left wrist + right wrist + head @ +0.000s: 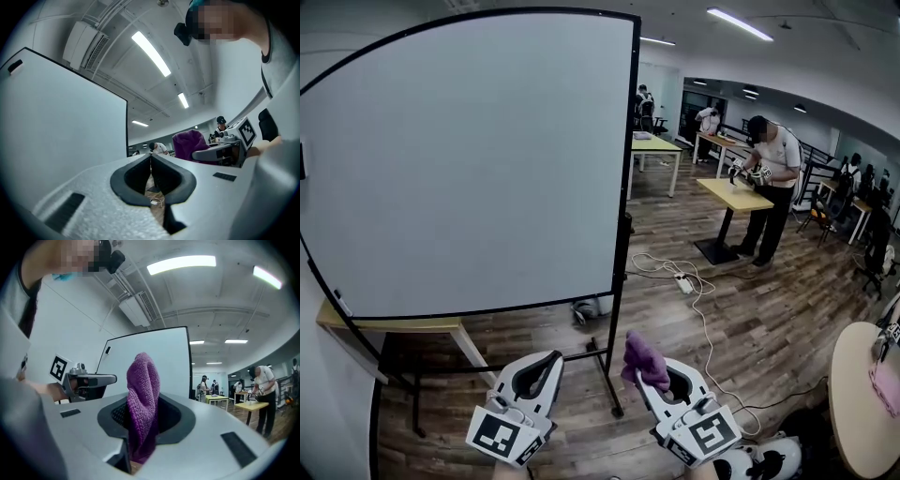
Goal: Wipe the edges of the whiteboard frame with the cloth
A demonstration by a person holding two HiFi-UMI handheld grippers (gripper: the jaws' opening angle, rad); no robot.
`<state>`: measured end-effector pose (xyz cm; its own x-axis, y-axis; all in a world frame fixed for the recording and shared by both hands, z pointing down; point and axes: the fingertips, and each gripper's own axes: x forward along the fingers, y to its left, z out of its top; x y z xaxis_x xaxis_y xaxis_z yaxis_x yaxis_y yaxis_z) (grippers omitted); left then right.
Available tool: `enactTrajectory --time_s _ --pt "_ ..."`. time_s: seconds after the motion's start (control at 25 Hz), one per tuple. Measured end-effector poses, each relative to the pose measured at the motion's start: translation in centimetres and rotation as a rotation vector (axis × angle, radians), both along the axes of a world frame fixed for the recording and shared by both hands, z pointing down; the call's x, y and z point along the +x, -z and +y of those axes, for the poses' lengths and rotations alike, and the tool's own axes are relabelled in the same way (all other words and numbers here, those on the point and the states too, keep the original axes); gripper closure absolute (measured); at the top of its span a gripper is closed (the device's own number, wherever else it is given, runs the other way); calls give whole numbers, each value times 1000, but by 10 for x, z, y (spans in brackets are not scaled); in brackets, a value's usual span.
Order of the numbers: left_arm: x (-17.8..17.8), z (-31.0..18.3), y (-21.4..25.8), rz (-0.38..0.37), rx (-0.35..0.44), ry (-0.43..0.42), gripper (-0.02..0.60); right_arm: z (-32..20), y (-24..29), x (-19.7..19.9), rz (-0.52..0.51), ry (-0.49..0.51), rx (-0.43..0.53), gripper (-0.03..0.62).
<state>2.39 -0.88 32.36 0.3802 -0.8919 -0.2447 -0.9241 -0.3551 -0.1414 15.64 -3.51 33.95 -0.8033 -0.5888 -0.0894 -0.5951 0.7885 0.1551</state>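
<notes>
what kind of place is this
Probably a shared office or lab workroom: a standing whiteboard, yellow desks with a person working at one, and strip lights on the ceiling.

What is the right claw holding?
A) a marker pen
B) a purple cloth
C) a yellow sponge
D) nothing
B: the right claw is shut on the purple cloth, which sticks up from between its jaws.

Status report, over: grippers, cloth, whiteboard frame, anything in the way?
Left gripper shut, empty. Right gripper shut on purple cloth. Whiteboard frame ahead, cloth not touching it. Nothing between them.
</notes>
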Motion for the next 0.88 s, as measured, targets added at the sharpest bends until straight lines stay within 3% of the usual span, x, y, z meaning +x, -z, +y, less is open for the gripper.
enactTrajectory --time_s 0.08,0.2,0.48,0.72,0.88 --pt "6 -6 0 -3 3 13 565 -4 -1 3 19 23 15 503" --pt "15 -10 -1 -10 6 25 565 -9 5 12 -30 37 33 503" --pt "20 -30 4 -45 -5 33 565 -39 -2 20 -71 -1 -82 503" --pt "24 -64 7 -53 -21 -26 565 -61 9 25 -75 -56 -29 499" --pt "14 -90 10 -49 -14 -81 565 -85 17 16 -95 -106 -45 500"
